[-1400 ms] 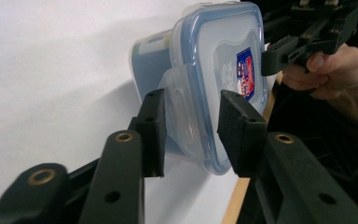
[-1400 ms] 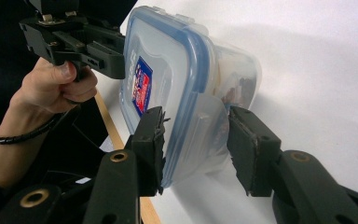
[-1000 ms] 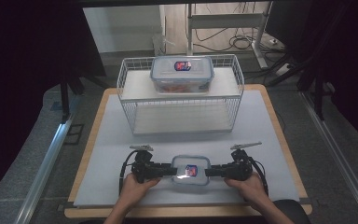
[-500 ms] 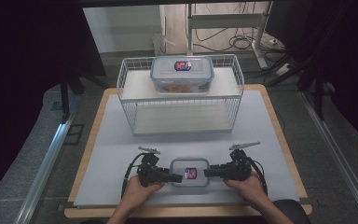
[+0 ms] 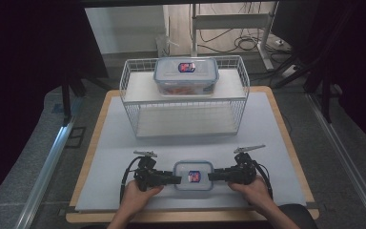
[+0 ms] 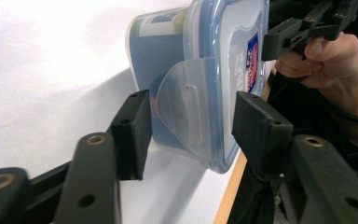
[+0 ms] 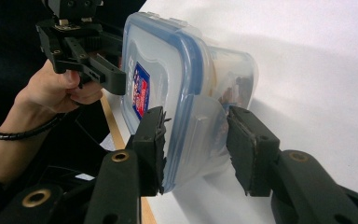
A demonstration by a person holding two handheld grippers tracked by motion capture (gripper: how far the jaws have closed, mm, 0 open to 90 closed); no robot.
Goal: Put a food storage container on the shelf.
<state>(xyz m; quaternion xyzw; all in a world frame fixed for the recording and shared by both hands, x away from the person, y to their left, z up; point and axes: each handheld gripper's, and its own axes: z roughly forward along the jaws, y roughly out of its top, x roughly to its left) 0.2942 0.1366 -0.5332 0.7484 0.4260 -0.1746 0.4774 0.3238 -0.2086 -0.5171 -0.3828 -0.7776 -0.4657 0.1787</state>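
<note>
A clear lidded container (image 5: pixel 193 175) with a blue-rimmed lid and a red-blue label lies near the table's front edge. My left gripper (image 5: pixel 175 180) is at its left end and my right gripper (image 5: pixel 212 175) at its right end. In the left gripper view the jaws of the left gripper (image 6: pixel 191 126) straddle the end clip (image 6: pixel 186 107); they have just been closing, and a small gap still shows at the lid side. In the right gripper view my right gripper (image 7: pixel 193 135) is shut on the other end, one pad (image 7: pixel 154 135) on the lid, the other against the clip flap.
A white wire rack (image 5: pixel 133 90) stands at the back of the white mat (image 5: pixel 276 133), with a second lidded container (image 5: pixel 186 75) on its top shelf. The mat lies on a wooden board with dark floor around it.
The left gripper drew back a little to the left and opened wider half a second ago, then came back in around the container's left end. The right gripper and the container stayed put.
</note>
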